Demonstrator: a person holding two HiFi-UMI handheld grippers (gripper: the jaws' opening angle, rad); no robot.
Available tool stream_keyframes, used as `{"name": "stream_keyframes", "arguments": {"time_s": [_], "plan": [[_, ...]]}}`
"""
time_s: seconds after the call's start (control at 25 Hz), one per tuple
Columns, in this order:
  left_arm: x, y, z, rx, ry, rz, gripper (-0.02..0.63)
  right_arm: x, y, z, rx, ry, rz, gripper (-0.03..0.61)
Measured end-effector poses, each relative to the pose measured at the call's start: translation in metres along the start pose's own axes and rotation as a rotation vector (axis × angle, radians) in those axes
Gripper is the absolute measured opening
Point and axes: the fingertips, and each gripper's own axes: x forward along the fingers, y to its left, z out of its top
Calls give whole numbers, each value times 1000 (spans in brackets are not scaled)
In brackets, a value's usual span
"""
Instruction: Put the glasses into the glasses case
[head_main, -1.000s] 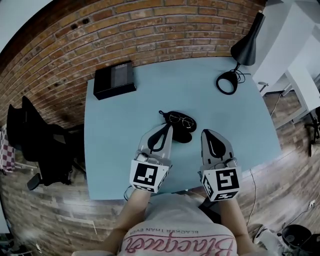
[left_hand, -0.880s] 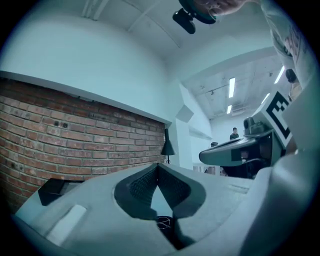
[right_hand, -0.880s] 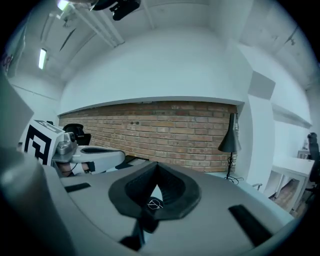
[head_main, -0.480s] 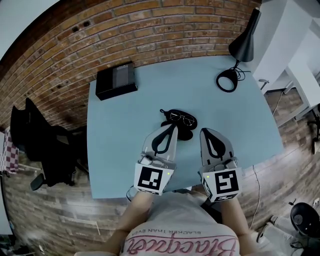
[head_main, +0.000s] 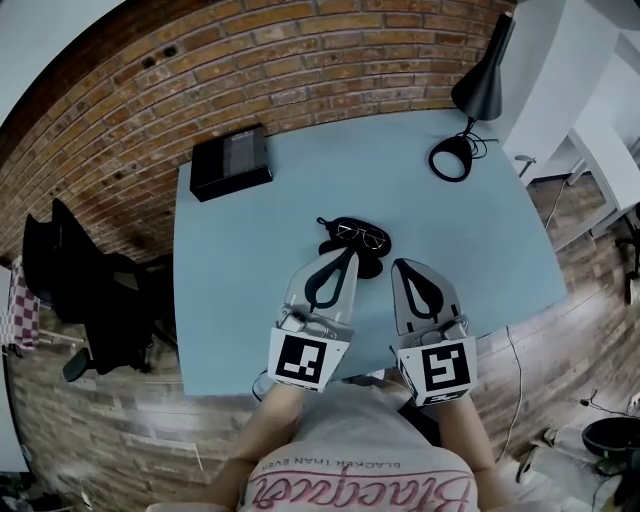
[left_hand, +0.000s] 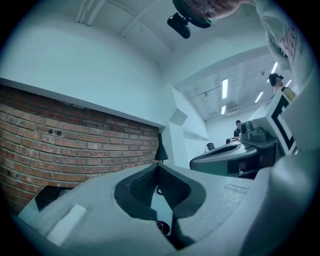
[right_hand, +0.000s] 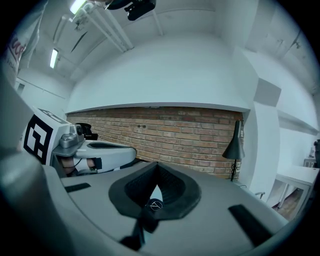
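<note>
On the pale blue tabletop (head_main: 220, 290) in the head view, thin wire-rimmed glasses (head_main: 360, 237) lay on top of the black glasses case (head_main: 372, 262). My left gripper (head_main: 343, 258) pointed at the case's near edge. My right gripper (head_main: 400, 265) sat just to the right, apart from the case. In the left gripper view, my fingers were pressed together at the tips, holding nothing. In the right gripper view, my fingers were likewise clenched and empty, facing a red brick wall (right_hand: 175, 135) and a black desk lamp (right_hand: 233, 144).
</note>
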Motion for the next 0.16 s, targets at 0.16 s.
{"name": "stream_keyframes", "arguments": {"time_s": [0.16], "plan": [[7, -5, 2, 25, -4, -2, 3, -1, -2, -1, -15, -17, -5, 8]]}}
